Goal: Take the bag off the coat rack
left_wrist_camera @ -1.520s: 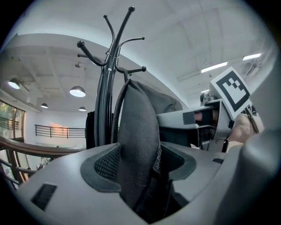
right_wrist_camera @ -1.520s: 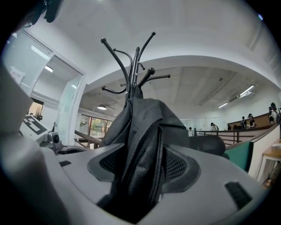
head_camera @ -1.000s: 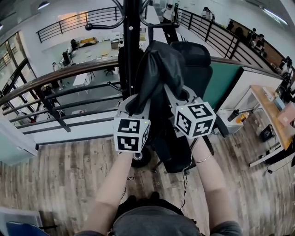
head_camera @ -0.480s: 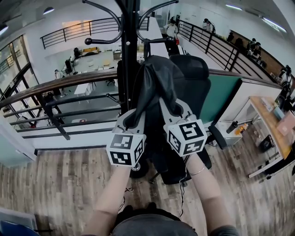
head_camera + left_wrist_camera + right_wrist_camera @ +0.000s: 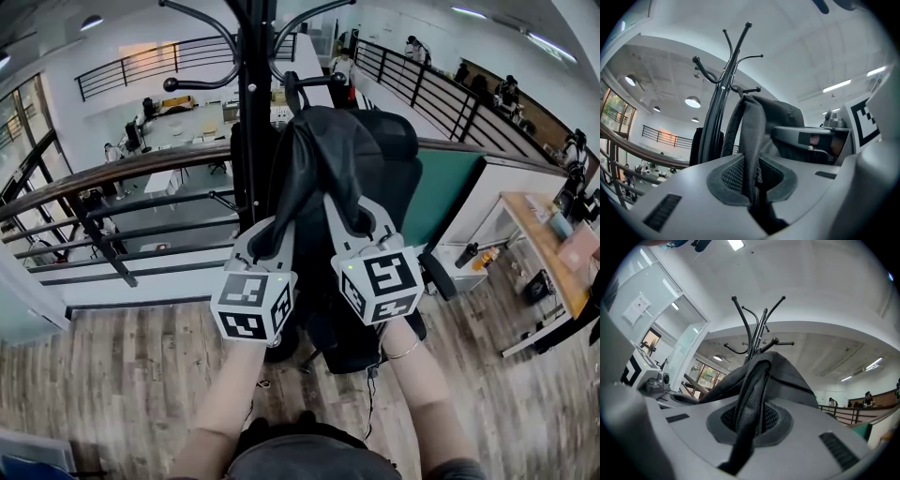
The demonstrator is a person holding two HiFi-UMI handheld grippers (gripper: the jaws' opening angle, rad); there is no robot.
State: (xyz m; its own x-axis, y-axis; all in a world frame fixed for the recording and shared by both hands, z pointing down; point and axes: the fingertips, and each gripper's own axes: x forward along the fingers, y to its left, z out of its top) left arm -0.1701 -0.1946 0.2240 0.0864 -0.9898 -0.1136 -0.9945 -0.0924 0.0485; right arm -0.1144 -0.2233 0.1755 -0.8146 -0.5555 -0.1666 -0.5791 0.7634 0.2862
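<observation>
- Closing is the fresh change: the left gripper's [image 5: 752, 180] jaws have just been drawing in, and they now pinch a mesh shoulder strap [image 5: 751, 136] of the backpack [image 5: 323, 155].
- Beside it, the right gripper [image 5: 750, 420] has its jaws pressed tight on the second strap [image 5: 754, 385], so 2 grips now hold 1 bag.
- Compared with 1 second ago, the head view shows more of the coat rack's [image 5: 255, 112] upper arms, while the backpack hangs from its hook [image 5: 292, 89] as before.
- Grasping looks finished. The lift-off is not, since the top loop must first rise over the hook's upturned tip.
- Overhead the way is open, though curved rack arms spread close around that hook. The pole stands just beside the backpack, an office chair [image 5: 403, 155] sits right behind it, and a railing [image 5: 141, 167] runs beyond.
</observation>
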